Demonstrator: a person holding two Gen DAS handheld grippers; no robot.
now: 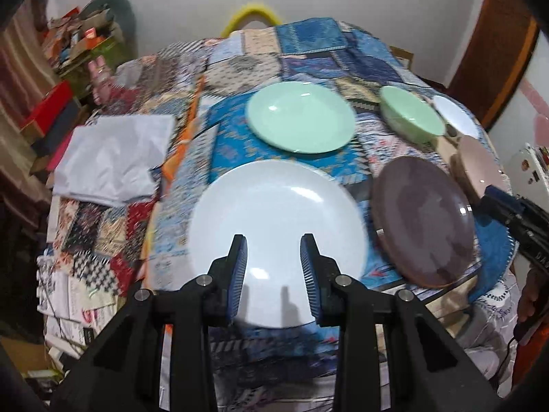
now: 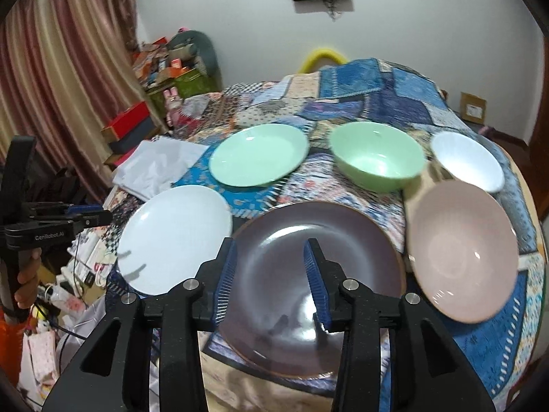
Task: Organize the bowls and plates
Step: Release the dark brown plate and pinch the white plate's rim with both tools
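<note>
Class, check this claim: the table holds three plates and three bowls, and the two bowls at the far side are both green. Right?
Not quite. Only one far bowl is green; the other is a white bowl, as the right wrist view shows. The rest stands.

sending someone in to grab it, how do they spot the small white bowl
Start at the table under the patchwork cloth and go to the row of dishes farthest from the near edge. The white bowl is at its right end, beside the green bowl and behind the pink bowl. It is the smallest dish, and the only white one with deep sides.
</note>
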